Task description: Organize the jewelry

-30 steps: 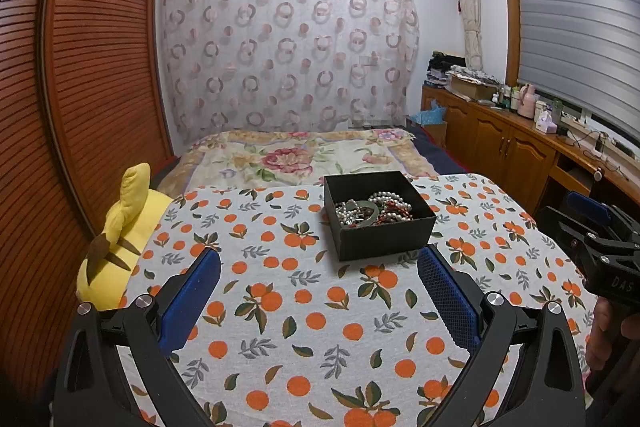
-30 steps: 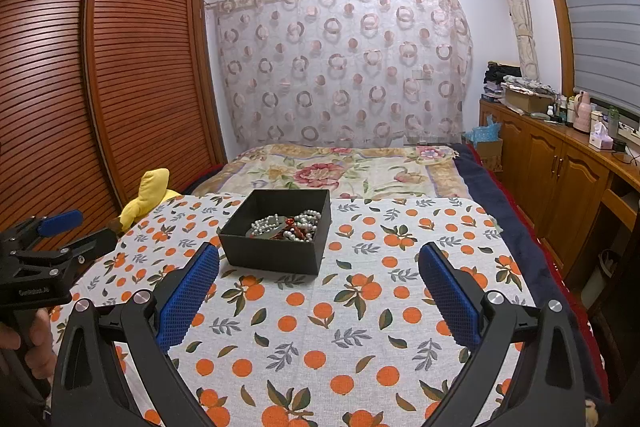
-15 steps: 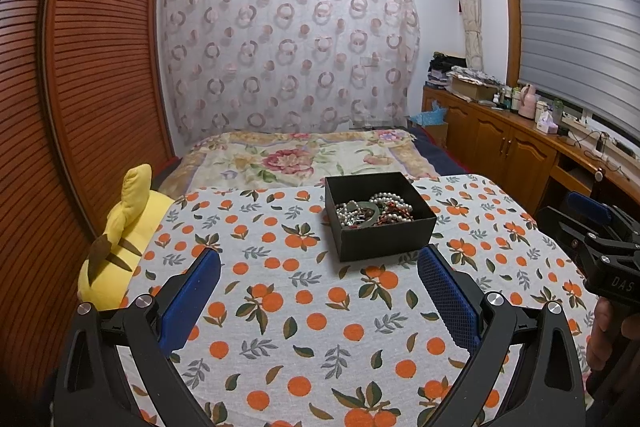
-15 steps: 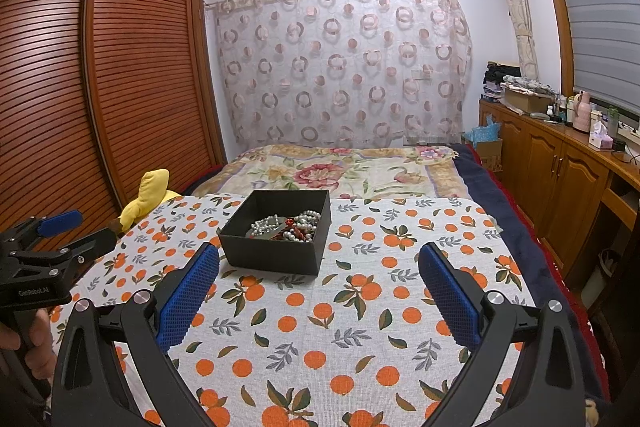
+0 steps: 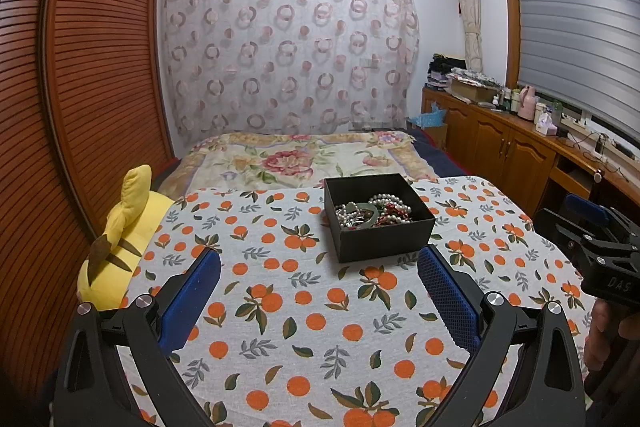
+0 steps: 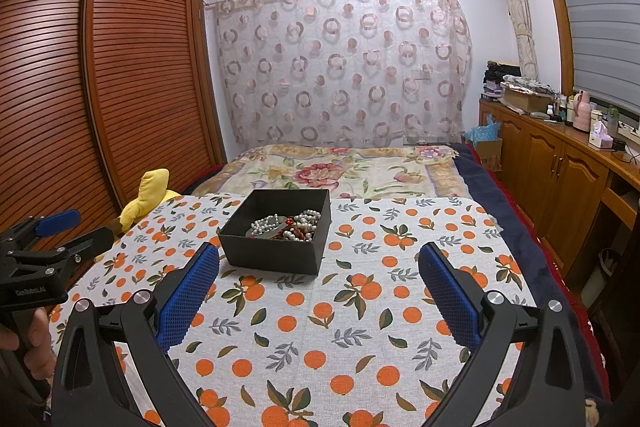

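Box: a black open-topped box [image 5: 378, 217] is sitting on a tablecloth [image 5: 304, 311] printed with oranges and leaves; every place below is given relative to this box.
Jewelry: a tangled heap of jewelry [image 5: 372, 213] is lying inside the box (pearl-white strands, dark red beads and 1 pale green curved piece), all of it below the rim.
Left gripper: the left gripper [image 5: 318, 291] is hovering above the cloth on the near side of the box, its 2 blue-padded fingers [image 5: 188, 301] spread wide apart, gripping nothing and touching nothing.
Right gripper: the right gripper [image 6: 319, 293] is hovering on the near side of the box and to its right, its 2 blue fingers [image 6: 450, 297] also spread wide and carrying nothing.
Hands: a person's hand is gripping each handle at the frame edges, well apart from the box.
Plush toy: a yellow plush toy [image 5: 120, 241] is lying to the left of the box, at the cloth's edge.
Bedspread: a floral bedspread [image 5: 296, 159] is stretching away behind the box.
Cabinets: wooden cabinets [image 6: 556, 175] are standing far to the right of the box.
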A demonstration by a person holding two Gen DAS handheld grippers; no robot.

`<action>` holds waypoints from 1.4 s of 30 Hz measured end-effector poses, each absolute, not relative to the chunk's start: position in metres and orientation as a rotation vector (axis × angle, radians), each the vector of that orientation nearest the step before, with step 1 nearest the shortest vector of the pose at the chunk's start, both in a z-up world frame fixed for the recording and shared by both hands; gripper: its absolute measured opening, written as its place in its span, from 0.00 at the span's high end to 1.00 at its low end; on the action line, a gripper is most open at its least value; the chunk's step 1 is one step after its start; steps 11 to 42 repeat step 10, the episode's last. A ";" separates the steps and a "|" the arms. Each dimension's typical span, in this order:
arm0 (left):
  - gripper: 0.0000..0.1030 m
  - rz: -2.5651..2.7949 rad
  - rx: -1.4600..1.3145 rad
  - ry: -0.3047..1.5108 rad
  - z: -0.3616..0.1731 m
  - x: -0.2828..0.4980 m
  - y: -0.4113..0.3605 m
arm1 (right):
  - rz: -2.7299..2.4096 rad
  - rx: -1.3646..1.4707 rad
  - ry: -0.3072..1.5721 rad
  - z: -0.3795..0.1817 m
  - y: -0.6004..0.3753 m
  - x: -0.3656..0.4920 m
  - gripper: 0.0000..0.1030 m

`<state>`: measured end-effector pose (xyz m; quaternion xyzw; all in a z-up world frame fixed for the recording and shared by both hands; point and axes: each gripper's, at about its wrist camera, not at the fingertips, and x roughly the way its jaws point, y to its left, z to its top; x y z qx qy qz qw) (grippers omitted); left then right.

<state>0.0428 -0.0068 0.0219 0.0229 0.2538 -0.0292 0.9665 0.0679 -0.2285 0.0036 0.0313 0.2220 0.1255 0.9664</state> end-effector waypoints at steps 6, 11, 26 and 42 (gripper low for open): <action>0.07 -0.058 0.047 0.514 0.021 0.043 -0.006 | 0.254 0.063 0.447 0.003 -0.227 0.068 0.02; 0.07 -0.060 0.047 0.512 0.021 0.042 -0.006 | 0.253 0.062 0.447 0.003 -0.228 0.068 0.02; 0.07 -0.060 0.047 0.512 0.021 0.042 -0.006 | 0.253 0.062 0.447 0.003 -0.228 0.068 0.02; 0.07 -0.060 0.047 0.512 0.021 0.042 -0.006 | 0.253 0.062 0.447 0.003 -0.228 0.068 0.02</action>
